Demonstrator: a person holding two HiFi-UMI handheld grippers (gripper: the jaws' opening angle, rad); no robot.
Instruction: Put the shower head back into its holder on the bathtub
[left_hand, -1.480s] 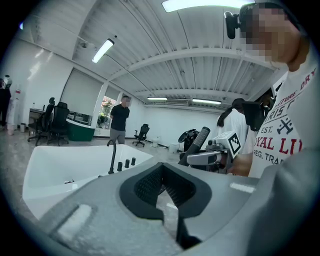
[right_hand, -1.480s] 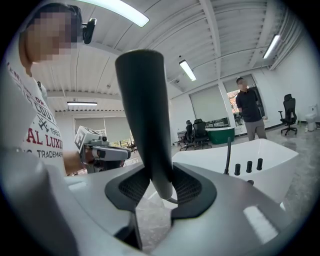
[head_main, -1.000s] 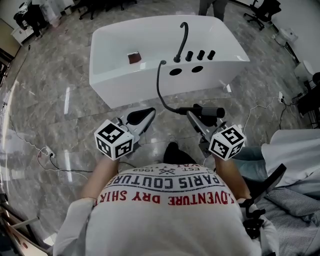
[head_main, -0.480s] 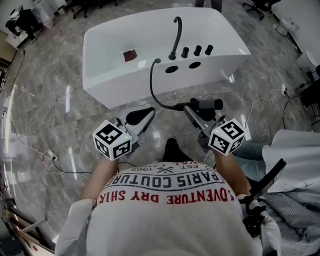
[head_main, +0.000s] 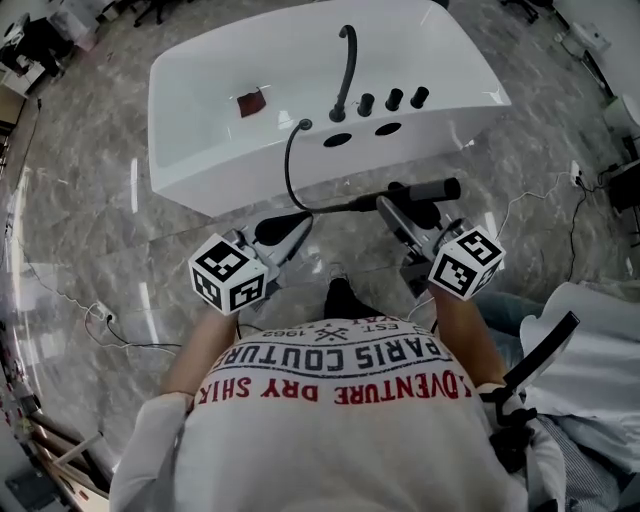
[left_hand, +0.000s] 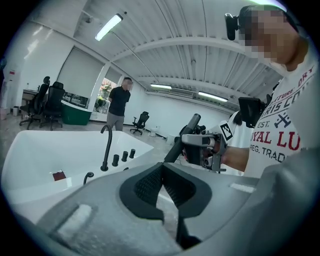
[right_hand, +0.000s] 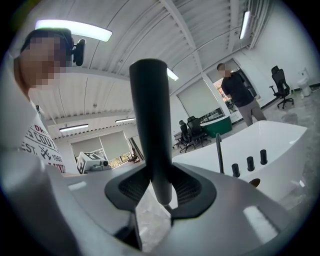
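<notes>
The white bathtub (head_main: 200, 160) fills the top of the head view, with a black spout (head_main: 345, 62), three knobs (head_main: 393, 98) and two open holes (head_main: 337, 140) on its near ledge. A black hose (head_main: 288, 170) runs from the ledge to the black shower head (head_main: 432, 190). My right gripper (head_main: 392, 207) is shut on the shower head's handle (right_hand: 151, 130), a short way in front of the tub. My left gripper (head_main: 292, 226) is shut and empty beside it. In the left gripper view my left gripper (left_hand: 161, 185) looks past the tub (left_hand: 45, 150) at the held shower head (left_hand: 189, 126).
A small reddish-brown thing (head_main: 250, 102) lies inside the tub. Cables (head_main: 90, 310) trail over the marble floor at left, and white cloth (head_main: 590, 340) lies at right. A person (left_hand: 119, 102) stands beyond the tub, with office chairs (left_hand: 47, 102) behind.
Both grippers have moved toward the tub, the right one carrying the shower head. The tub now sits closer and larger in the head view.
</notes>
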